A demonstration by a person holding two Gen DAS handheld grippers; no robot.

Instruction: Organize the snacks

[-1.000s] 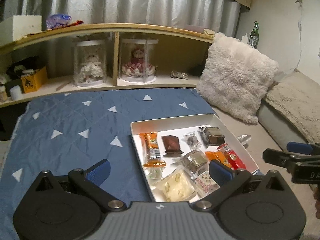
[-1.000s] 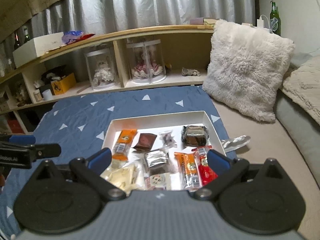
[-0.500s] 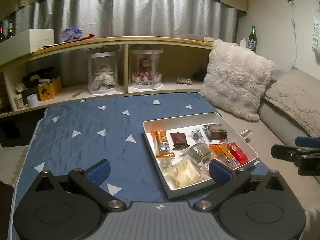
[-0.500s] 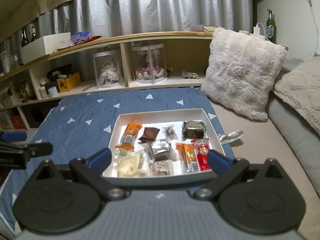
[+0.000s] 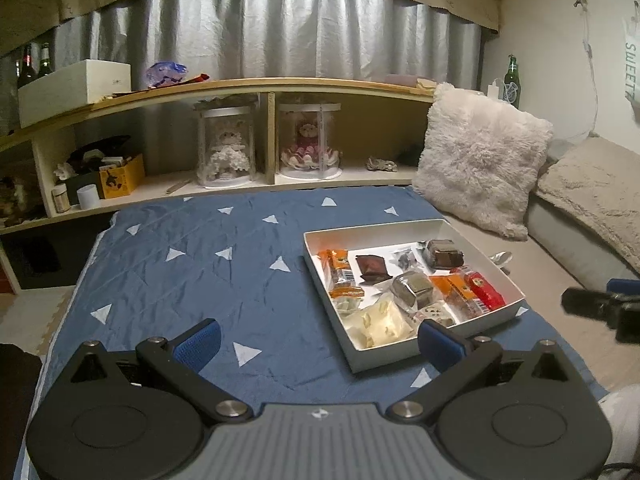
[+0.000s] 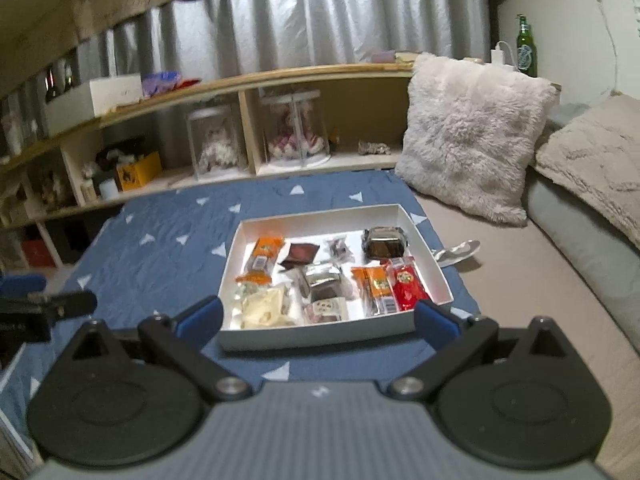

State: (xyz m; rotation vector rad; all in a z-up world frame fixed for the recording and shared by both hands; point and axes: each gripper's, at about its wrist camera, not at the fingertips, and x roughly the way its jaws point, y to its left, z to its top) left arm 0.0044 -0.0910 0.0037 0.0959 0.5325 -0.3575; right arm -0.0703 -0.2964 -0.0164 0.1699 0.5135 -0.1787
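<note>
From the left wrist, the left gripper (image 5: 318, 338) hangs over the blue triangle-print bedspread (image 5: 192, 272) with fingers spread wide and empty. The white tray (image 5: 390, 354) lies ahead to the right, its snacks in one layer so each wrapper can be picked singly. The right gripper (image 5: 600, 308) shows at the edge.

From the right wrist, the right gripper (image 6: 316, 318) faces the tray (image 6: 320, 338) squarely, fingers apart and holding nothing. A red packet (image 6: 406, 286) lies beside an orange packet (image 6: 378, 284); a silver wrapper (image 6: 458, 250) lies outside, likely a stray.

We saw a blue quilt (image 5: 208, 276) covering the bed (image 6: 520, 280); a white tray (image 6: 436, 268) and foil wrapper (image 6: 458, 251) lay there.
</note>
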